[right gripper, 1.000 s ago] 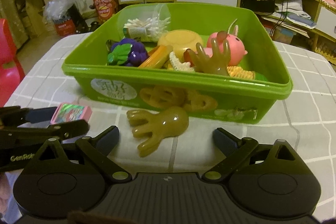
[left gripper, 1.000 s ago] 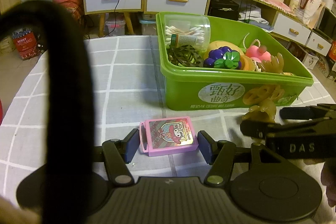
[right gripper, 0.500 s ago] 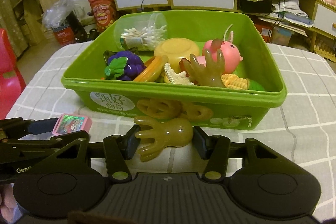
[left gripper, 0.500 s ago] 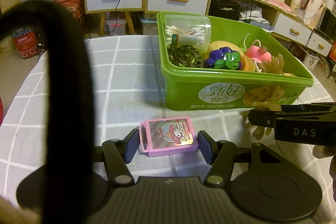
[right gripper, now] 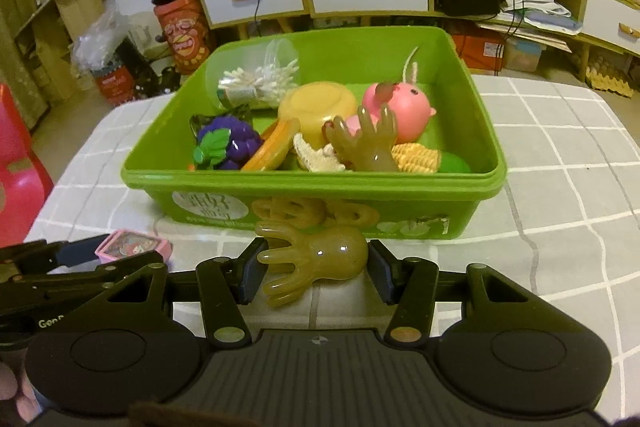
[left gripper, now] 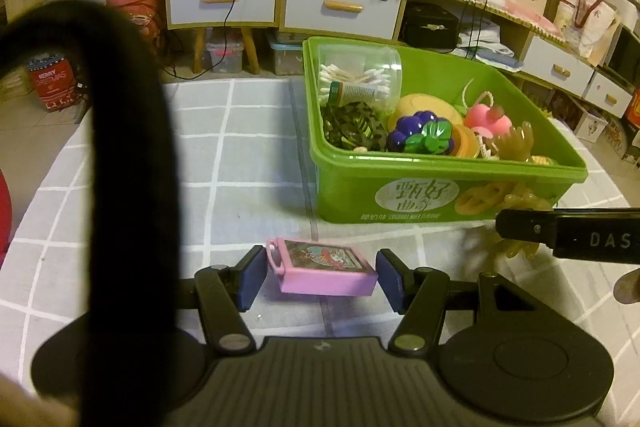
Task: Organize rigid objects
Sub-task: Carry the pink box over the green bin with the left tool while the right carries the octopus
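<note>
Left gripper [left gripper: 320,273] is holding the pink case [left gripper: 325,267] tilted off the bench; right gripper [right gripper: 314,271] is clamping the amber hand toy [right gripper: 316,259] at lower centre. Both jaws are partly closed. Risk: slipping before the green bin [right gripper: 400,187].

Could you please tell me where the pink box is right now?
In the left wrist view the pink box is tilted between the left tongs, just in front of the green bin.

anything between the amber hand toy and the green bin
Only the bin's near wall. The hand toy, between the right gripper's fingers, sits just in front of it and must clear the rim; toys already fill much of the inside.
</note>
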